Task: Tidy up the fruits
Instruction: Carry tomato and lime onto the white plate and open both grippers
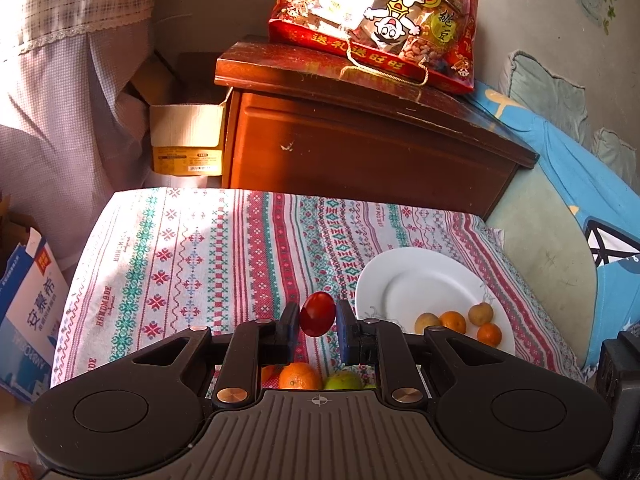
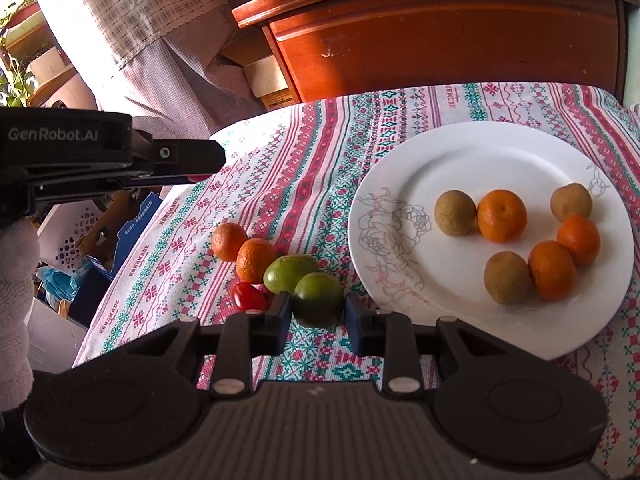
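The left gripper (image 1: 318, 322) pinches a red tomato (image 1: 317, 313) above the cloth (image 1: 192, 248). The right gripper (image 2: 318, 312) seems clamped on a green fruit (image 2: 317, 305) beside the plate (image 2: 400, 168).

It was a lived-in room of a home, likely a bedroom or sitting corner. Straight ahead of the tongs lay a cross-stitch patterned tablecloth (image 1: 224, 248) marked "HANDMADE", and beyond its far edge stood a dark wooden cabinet (image 1: 360, 148) with a red festive snack gift bag (image 1: 380, 20) on top. Left of the cabinet hung a checked curtain (image 1: 72, 80) with a lace band, with cardboard boxes (image 1: 186, 140) tucked on the floor beside it. Right of the tongs lay blue bedding (image 1: 580, 176) and grey-green cushions (image 1: 548, 92). A white plate (image 2: 460, 168) with a drawn rose held small fruit. Far left were potted plants (image 2: 18, 52) in sunlight.
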`<state>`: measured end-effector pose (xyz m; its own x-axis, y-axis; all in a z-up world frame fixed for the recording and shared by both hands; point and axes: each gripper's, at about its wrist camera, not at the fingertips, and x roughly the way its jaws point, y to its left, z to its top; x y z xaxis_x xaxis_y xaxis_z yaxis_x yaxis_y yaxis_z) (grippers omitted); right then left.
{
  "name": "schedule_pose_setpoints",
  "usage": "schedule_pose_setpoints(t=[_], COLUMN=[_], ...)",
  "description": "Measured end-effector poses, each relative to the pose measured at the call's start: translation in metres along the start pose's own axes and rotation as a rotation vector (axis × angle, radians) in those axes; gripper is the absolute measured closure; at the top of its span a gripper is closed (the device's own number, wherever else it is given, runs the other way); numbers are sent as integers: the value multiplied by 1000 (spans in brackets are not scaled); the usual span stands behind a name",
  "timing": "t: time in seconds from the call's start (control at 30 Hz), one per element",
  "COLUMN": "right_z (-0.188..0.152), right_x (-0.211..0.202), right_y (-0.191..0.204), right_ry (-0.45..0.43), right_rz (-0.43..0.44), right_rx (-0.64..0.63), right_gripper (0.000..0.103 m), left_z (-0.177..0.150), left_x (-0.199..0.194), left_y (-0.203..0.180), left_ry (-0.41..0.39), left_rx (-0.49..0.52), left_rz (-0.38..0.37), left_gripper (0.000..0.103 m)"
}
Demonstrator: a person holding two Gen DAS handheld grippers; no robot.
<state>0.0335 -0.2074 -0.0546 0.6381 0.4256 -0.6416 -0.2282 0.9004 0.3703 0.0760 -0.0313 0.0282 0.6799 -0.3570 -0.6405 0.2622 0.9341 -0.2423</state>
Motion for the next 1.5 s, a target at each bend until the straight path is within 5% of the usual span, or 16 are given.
schedule_pose_setpoints(t=[0.5,1.13,1.5], right_z=[58,48,50], right_x=[-56,-31,-40], right_y=[-59,-96,-99], right_ry=[-245,-179,-207], right_rz=[-124,-192,-210], right_rx=[127,241,262], right_gripper=[74,74,72], left_z=[24,19,17], left_x=[17,93,101], left_y=[-34,-52,-58], left_ry=[-27,84,104], left_rx=[58,64,59], left_rz=[-45,-74,-89], left_gripper=[86,86,83])
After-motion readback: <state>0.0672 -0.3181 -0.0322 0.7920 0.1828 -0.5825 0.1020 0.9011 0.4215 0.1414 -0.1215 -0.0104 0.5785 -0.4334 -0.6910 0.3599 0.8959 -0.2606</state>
